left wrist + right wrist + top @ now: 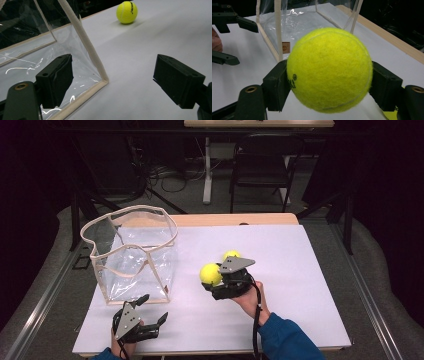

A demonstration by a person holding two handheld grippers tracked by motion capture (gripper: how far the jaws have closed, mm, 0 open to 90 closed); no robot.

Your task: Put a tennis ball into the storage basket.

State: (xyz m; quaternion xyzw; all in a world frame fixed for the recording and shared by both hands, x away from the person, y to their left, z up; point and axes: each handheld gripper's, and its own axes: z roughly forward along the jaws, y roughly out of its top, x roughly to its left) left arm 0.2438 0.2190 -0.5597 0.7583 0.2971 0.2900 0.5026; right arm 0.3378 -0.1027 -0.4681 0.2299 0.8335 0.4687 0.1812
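While the right gripper [214, 281] clasped a fuzzy yellow tennis ball [329, 70] between its two black jaws, the ball sat lifted just off the white table sheet [280, 270], pinched across its widest part. Just beyond that gripper, a second yellow tennis ball [231, 255] rested on the sheet, near the held one but apart from it. Farther ahead of the jaws stood the clear plastic bag with cream fabric edging [132, 252], upright and with its mouth open to the top. The left gripper [152, 311] waited with its jaws spread wide and empty, the bag's near corner seam [100, 72] just in front of them. To do the step well, the person would probably need to raise the ball above the bag's soft rim before moving it across, and let go only once it hung over the opening, since a brush against the rim could fold the thin wall inward. The free gripper looked well placed to steady that corner.
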